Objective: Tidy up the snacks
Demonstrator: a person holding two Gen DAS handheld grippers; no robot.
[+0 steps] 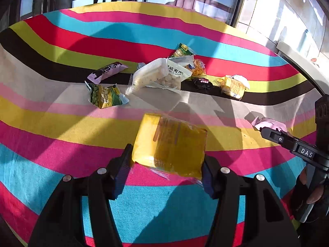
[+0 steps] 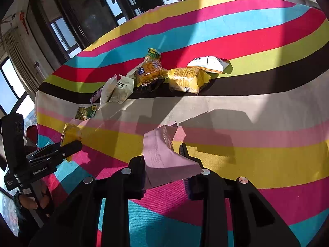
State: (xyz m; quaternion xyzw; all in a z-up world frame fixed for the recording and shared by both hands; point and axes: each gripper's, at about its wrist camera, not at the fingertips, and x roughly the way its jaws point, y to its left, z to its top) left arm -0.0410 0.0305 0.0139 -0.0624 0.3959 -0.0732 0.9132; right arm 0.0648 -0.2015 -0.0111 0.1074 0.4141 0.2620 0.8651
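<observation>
My left gripper (image 1: 166,156) is shut on a yellow translucent snack packet (image 1: 170,142); both pads press its side edges above the striped tablecloth (image 1: 61,154). The right wrist view shows that left gripper (image 2: 77,144) at the left, the yellow packet (image 2: 71,132) at its tips. My right gripper (image 2: 162,154) is shut on a pale pink packet (image 2: 162,158), which sticks up between the fingers. In the left wrist view the right gripper (image 1: 265,132) holds the pink packet (image 1: 271,125) at the right edge.
A loose heap of snacks lies mid-table: a white packet (image 1: 158,76), a green pea packet (image 1: 104,96), a purple one (image 1: 107,72), a yellow bag (image 2: 187,80) and an orange bag (image 2: 150,72). The table's edge (image 2: 38,103) drops off at the left, towards windows.
</observation>
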